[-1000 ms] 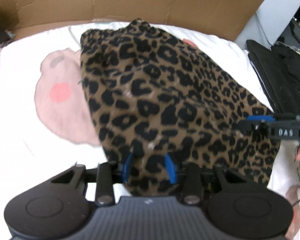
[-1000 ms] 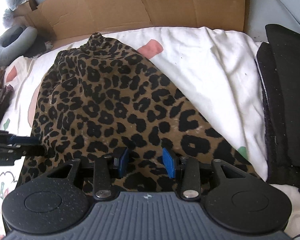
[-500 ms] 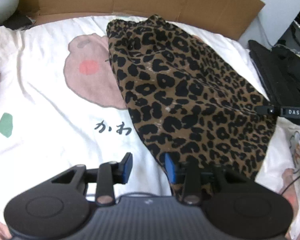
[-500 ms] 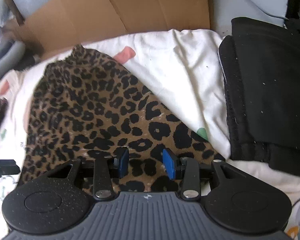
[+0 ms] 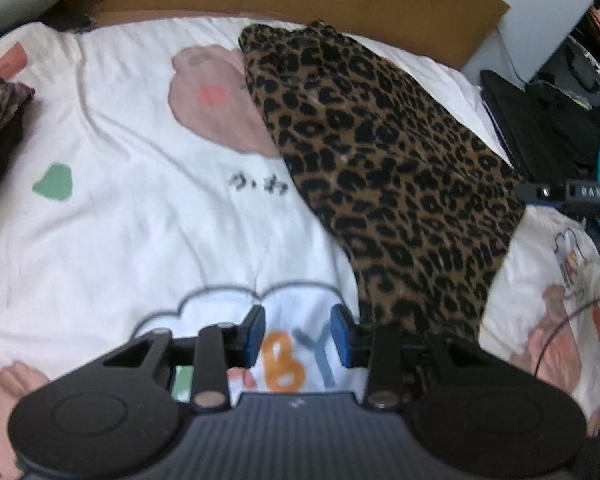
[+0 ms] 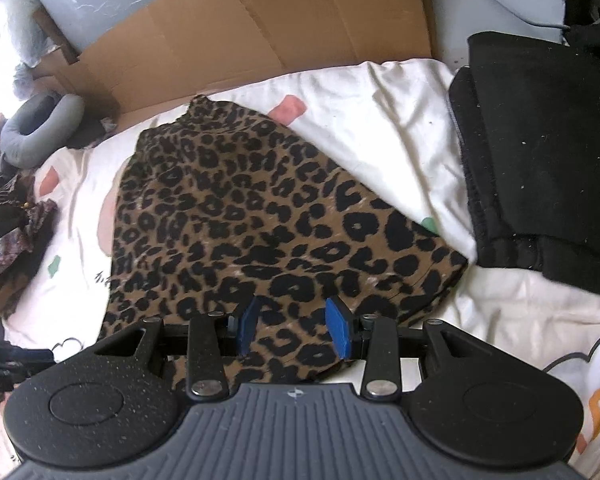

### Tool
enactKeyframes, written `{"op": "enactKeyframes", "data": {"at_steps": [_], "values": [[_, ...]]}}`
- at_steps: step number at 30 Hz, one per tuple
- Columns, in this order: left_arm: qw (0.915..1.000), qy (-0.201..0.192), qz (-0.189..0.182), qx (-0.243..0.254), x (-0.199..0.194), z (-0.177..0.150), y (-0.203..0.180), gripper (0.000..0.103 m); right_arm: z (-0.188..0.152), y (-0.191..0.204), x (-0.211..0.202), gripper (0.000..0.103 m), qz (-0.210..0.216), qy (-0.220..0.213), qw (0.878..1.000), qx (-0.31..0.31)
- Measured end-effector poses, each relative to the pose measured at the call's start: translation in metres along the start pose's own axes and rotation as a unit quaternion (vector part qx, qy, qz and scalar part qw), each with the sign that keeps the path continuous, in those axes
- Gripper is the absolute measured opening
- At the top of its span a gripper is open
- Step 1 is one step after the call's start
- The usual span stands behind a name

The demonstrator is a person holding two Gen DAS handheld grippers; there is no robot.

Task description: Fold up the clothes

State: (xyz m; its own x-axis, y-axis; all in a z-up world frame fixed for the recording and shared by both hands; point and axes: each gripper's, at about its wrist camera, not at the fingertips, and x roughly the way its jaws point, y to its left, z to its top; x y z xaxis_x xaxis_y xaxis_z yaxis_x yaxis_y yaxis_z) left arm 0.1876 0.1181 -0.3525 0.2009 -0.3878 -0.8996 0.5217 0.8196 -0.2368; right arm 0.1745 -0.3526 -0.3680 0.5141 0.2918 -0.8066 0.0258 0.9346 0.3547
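Leopard-print garment (image 5: pixel 384 168) spread flat on white cartoon-print bedsheet (image 5: pixel 140 208), narrow end toward cardboard sheet (image 6: pixel 260 36). Left tool (image 5: pixel 298 338) above bare sheet just beside garment's edge, blue pads apart, nothing between. Right tool (image 6: pixel 294 330) above garment's near hem, pads apart, apparently not gripping. Folded black clothes (image 6: pixel 540 152) stacked at right.

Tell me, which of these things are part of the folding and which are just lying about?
Part of the job:
- leopard garment
- left gripper, open
- right gripper, open

Just lying about:
- cardboard
- black clothes
- grey pillow
- patterned cloth
- printed sheet, only the work surface
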Motion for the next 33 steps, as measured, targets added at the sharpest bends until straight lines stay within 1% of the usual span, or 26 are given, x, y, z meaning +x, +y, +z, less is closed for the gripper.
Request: {"op": "enactKeyframes", "data": {"at_steps": [2,7,8,12,18,21,24,25,29,30,33], "values": [[0.9998,0.013,-0.009,0.009,0.003,-0.009,-0.003,0.038,-0.002,0.006,-0.002,0.044,0.003,0.005,1.000,-0.007],[0.9994,0.021,-0.014,0.025,0.011,-0.023,-0.017,0.049,-0.008,0.021,-0.005,0.044,0.024,0.021,0.999,-0.014],[0.9992,0.021,-0.017,0.030,0.012,-0.024,-0.021,0.050,-0.009,0.025,-0.005,0.044,0.031,0.026,0.999,-0.019],[0.9985,0.020,-0.032,0.038,0.018,-0.027,-0.034,0.061,-0.011,0.039,-0.007,0.044,0.056,0.040,0.997,-0.032],[0.9979,0.013,-0.025,0.058,0.024,-0.031,-0.049,0.065,-0.007,0.057,-0.014,0.044,0.080,0.046,0.995,-0.038],[0.9981,0.006,-0.027,0.054,0.025,-0.028,-0.051,0.066,-0.011,0.066,-0.016,0.044,0.092,0.054,0.993,-0.050],[0.9984,-0.012,-0.031,0.045,0.021,-0.022,-0.050,0.068,-0.018,0.076,-0.018,0.045,0.106,0.067,0.989,-0.073],[0.9986,-0.018,-0.033,0.038,0.020,-0.020,-0.048,0.070,-0.021,0.079,-0.018,0.045,0.111,0.072,0.988,-0.083],[0.9984,-0.035,-0.041,0.015,0.019,-0.012,-0.042,0.070,-0.033,0.092,-0.021,0.045,0.132,0.092,0.979,-0.125],[0.9982,-0.038,-0.044,0.009,0.019,-0.010,-0.041,0.070,-0.035,0.094,-0.021,0.046,0.137,0.096,0.977,-0.132],[0.9975,-0.046,-0.052,-0.008,0.020,-0.003,-0.037,0.070,-0.041,0.102,-0.021,0.053,0.154,0.105,0.971,-0.151]]}}
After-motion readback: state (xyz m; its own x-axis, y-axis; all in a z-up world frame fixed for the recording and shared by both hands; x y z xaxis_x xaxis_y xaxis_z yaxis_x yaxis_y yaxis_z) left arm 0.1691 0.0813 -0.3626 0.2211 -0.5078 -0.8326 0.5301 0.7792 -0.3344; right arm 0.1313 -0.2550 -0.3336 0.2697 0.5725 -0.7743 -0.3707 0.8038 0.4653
